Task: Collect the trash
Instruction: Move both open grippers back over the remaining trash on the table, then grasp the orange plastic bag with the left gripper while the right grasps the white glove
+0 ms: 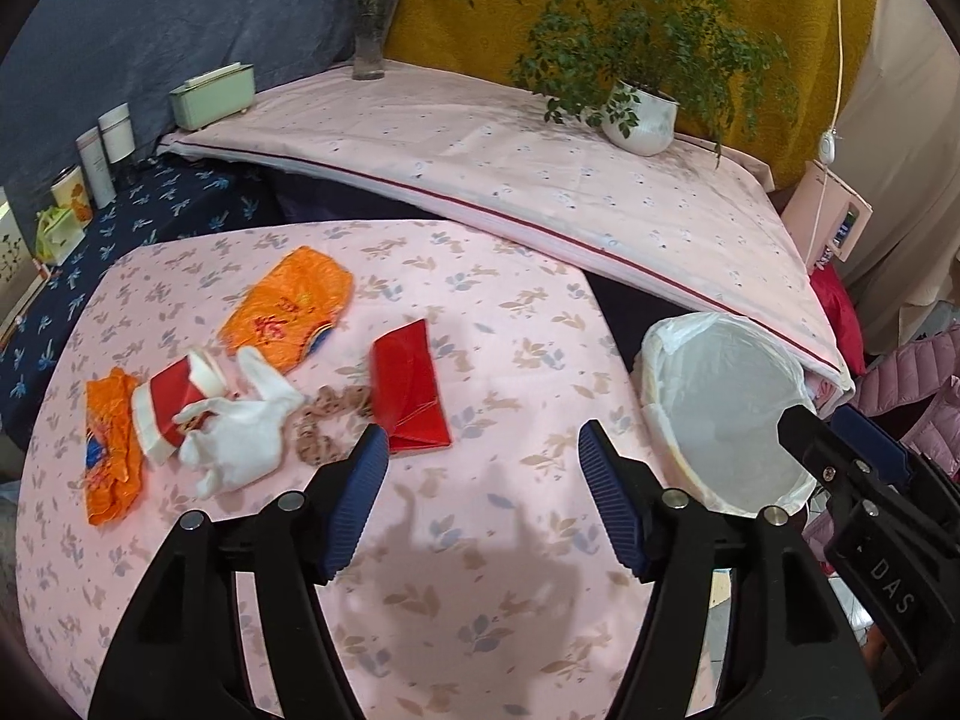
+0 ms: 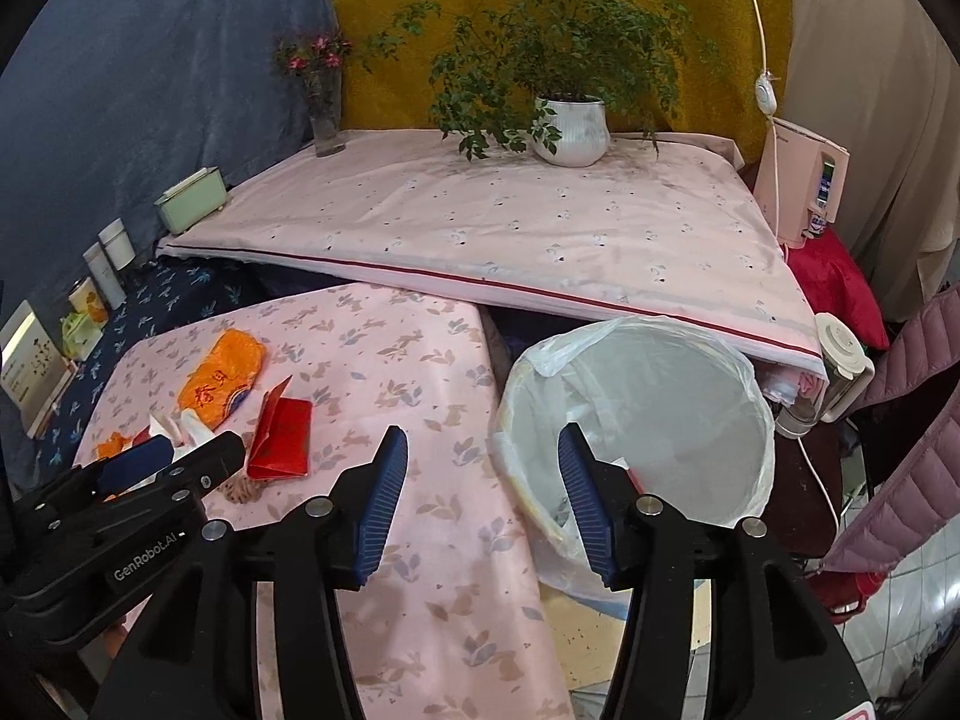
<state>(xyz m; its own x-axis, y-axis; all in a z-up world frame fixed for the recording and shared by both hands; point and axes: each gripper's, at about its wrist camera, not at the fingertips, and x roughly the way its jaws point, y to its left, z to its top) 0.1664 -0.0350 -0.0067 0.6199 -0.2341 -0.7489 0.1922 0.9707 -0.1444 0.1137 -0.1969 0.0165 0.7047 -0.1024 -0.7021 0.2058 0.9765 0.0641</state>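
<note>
Trash lies on the pink floral table [image 1: 468,540]: an orange wrapper [image 1: 288,306], a second orange wrapper [image 1: 111,450], a red envelope [image 1: 411,390], a red-and-white carton [image 1: 171,405], a white glove [image 1: 246,420] and a brown scrunchie [image 1: 327,420]. My left gripper [image 1: 480,450] is open and empty, just right of the envelope. A white bin lined with a bag [image 2: 648,420] stands off the table's right edge. My right gripper [image 2: 480,456] is open and empty, over the gap between table and bin. The red envelope [image 2: 282,438] and orange wrapper [image 2: 225,375] show in the right wrist view too.
A higher pink-covered surface [image 1: 510,180] behind holds a potted plant [image 1: 639,114], a flower vase [image 1: 369,42] and a green box [image 1: 210,96]. Jars and boxes [image 1: 96,162] line the far left. A pink appliance [image 2: 804,186] and a white kettle [image 2: 840,360] stand at right.
</note>
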